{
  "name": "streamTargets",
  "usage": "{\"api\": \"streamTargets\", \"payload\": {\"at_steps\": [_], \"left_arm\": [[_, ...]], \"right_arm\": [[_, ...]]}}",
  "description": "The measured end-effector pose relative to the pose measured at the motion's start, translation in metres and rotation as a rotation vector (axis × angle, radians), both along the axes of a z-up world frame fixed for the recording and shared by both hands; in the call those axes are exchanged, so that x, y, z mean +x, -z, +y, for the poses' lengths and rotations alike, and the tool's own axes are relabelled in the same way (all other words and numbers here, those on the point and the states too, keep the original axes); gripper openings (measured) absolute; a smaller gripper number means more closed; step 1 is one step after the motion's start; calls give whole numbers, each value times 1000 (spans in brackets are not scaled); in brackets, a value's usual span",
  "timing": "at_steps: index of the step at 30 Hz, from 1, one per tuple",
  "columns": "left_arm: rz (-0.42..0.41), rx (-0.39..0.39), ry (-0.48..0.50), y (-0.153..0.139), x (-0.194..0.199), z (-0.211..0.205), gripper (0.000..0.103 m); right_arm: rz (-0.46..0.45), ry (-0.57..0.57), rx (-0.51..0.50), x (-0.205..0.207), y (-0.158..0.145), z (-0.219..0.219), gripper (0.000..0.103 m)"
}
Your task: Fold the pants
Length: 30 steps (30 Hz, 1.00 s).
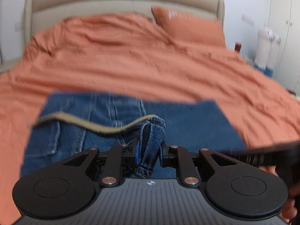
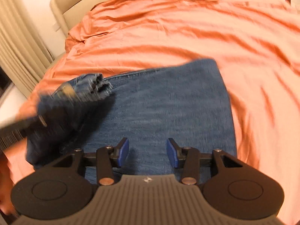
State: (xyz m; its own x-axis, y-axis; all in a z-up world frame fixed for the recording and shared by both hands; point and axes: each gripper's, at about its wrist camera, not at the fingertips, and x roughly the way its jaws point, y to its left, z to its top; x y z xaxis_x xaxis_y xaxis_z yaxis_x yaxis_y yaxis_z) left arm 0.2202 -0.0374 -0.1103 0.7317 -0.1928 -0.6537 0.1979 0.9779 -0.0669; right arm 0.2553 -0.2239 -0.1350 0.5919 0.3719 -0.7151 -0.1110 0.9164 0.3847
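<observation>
Blue jeans (image 1: 187, 123) lie on the orange bedspread, partly folded, with a tan waistband strip (image 1: 97, 125) showing. My left gripper (image 1: 148, 150) is shut on a bunched denim hem (image 1: 151, 138) and holds it above the flat part of the jeans. In the right wrist view the jeans (image 2: 159, 112) lie flat below my right gripper (image 2: 148, 151), which is open and empty just above the denim. The left gripper (image 2: 61, 103) shows blurred at left there, with the bunched hem (image 2: 93, 86) in it.
The bed's orange cover (image 1: 131, 65) spreads all around the jeans, with an orange pillow (image 1: 189, 26) and beige headboard (image 1: 120, 1) at the far end. White objects (image 1: 266, 45) stand beside the bed at right. Beige curtains (image 2: 16, 56) hang at left.
</observation>
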Motion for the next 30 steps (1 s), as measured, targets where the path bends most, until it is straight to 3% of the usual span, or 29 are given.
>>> {"api": "streamTargets", "payload": {"at_steps": [1, 3, 5, 6, 9, 13, 15, 19, 21, 30], "left_arm": [[24, 2, 10, 2, 3, 2, 24], [59, -22, 38, 0, 3, 9, 37], [107, -99, 89, -5, 7, 15, 54], [125, -140, 108, -8, 6, 18, 58], [159, -246, 150, -16, 6, 32, 59], [36, -273, 48, -40, 7, 67, 59], [-1, -256, -38, -49, 16, 89, 59], [-86, -120, -186, -52, 38, 129, 58], [-97, -113, -231, -48, 50, 141, 58], [-42, -296, -340, -14, 71, 192, 58]], "right_arm": [[7, 1, 27, 1, 3, -3, 42], [9, 5, 55, 2, 4, -6, 42], [-1, -4, 78, 3, 2, -7, 42], [-7, -8, 89, 3, 1, -7, 42], [-36, -18, 129, -2, -2, -7, 42], [-77, -35, 210, 1, -11, -5, 42], [-75, -44, 269, 3, -14, -4, 42], [-11, -40, 390, 21, -12, 3, 45], [15, -28, 425, 34, -11, 9, 50], [160, -7, 509, 104, 24, 40, 54]]}}
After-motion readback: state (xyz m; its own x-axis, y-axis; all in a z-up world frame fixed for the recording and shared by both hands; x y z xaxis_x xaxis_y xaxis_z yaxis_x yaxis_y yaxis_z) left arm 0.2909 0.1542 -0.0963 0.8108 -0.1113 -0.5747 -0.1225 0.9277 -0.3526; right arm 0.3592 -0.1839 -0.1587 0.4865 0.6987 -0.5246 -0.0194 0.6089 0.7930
